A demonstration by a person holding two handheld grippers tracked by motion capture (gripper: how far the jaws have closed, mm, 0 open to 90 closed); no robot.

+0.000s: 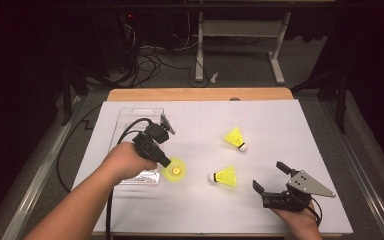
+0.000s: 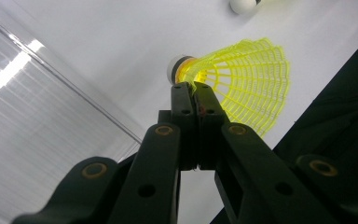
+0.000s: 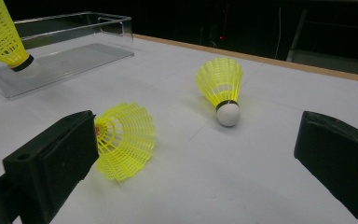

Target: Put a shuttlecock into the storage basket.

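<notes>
High view, clear tray (image 1: 130, 117) bare, left gripper (image 1: 166, 162) jaws clamping shuttlecock (image 1: 176, 170), right gripper (image 1: 269, 179) jaws wide.

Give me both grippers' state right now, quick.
Left gripper: shut on the yellow plastic-skirted shuttlecock, pinching its skirt edge near the white cork.
Right gripper: open, holding nothing.

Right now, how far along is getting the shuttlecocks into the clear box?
Nothing looks done yet: the clear box looks empty. In hand: the left gripper is shut on the skirt of one shuttlecock, held just beside the box. Left: two shuttlecocks lie on the table, the near one and the far one. The right gripper waits open.
</notes>
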